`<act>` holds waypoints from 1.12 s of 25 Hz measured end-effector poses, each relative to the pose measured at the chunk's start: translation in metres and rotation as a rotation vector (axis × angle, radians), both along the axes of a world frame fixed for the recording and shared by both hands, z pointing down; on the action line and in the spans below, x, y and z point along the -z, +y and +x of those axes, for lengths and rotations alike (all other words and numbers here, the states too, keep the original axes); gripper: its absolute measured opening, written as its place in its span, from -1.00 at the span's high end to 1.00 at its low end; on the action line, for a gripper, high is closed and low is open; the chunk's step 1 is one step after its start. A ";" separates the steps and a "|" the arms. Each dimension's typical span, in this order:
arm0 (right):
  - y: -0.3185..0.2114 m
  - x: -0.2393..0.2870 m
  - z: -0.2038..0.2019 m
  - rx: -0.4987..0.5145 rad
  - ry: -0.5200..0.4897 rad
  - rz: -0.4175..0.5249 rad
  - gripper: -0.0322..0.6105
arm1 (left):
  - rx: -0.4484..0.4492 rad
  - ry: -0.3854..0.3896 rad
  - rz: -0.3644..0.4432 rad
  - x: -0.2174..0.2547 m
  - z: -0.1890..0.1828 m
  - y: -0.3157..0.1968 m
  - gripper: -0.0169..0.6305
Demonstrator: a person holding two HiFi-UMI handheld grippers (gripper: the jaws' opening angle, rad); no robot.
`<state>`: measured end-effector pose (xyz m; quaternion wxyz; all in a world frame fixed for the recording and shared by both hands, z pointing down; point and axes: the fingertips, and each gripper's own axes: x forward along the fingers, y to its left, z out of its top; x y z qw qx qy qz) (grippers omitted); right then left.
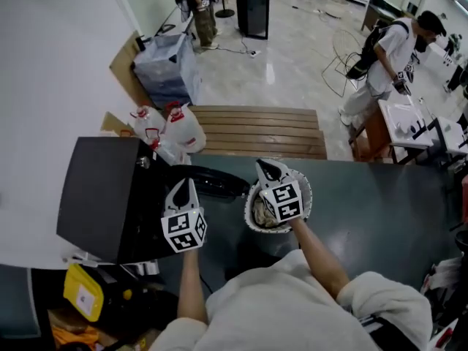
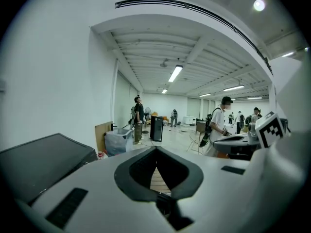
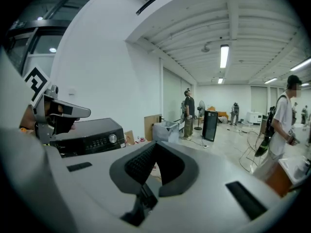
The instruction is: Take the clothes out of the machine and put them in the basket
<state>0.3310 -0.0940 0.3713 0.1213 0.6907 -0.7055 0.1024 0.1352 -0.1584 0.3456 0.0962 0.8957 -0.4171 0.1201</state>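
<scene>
The boxy black washing machine (image 1: pixel 99 196) stands at my left, and the round white plastic basket (image 1: pixel 249 214) is close beside it, I'd guess to keep carries short. Crumpled beige clothes (image 1: pixel 265 213) lie in the basket. My left gripper (image 1: pixel 189 186) and right gripper (image 1: pixel 265 167) hover with jaws fully together, holding nothing.

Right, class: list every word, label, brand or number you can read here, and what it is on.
No text is readable.
Print on the machine panel: too small.
Label on the yellow box: blurred.
Cubes on the left gripper and right gripper: square markers only.
</scene>
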 end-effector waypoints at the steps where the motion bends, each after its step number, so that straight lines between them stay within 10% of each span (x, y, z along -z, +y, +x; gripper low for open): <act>1: -0.005 0.004 -0.013 0.029 0.000 0.006 0.83 | 0.023 -0.001 0.006 0.004 -0.012 0.001 0.89; 19: -0.059 0.040 -0.351 0.727 0.011 0.108 0.83 | 0.666 -0.038 0.076 0.036 -0.329 0.075 0.89; 28: -0.036 0.037 -0.475 0.972 0.010 0.112 0.83 | 0.908 -0.029 0.069 0.028 -0.426 0.138 0.89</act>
